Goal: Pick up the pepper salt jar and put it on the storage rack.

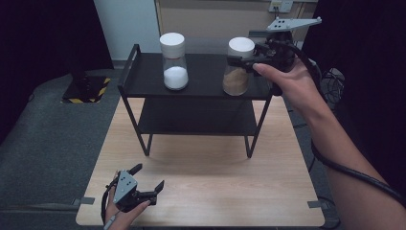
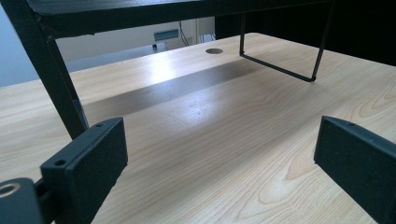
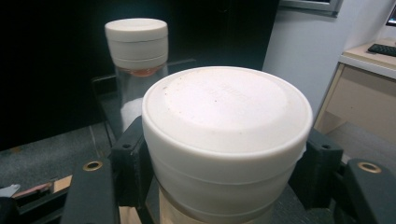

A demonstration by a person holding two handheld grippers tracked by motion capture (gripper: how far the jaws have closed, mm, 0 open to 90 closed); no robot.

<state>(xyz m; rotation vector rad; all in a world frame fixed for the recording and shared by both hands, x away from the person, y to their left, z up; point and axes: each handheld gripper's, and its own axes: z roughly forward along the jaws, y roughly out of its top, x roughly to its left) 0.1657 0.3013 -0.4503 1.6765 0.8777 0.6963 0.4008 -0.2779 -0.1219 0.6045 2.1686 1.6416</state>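
Observation:
A clear jar of brown powder with a white lid stands at the right end of the black rack's top shelf. My right gripper is shut on that lid, one pad pressing each side. A second jar, holding white powder, stands to the left on the same shelf and appears behind the held lid in the right gripper view. My left gripper rests low over the table's front left, open, with bare wood between its jaws.
The two-tier black rack stands on a light wooden table. Its front leg rises just ahead of the left gripper, and a thin wire foot lies farther off. A cable trails along the right forearm.

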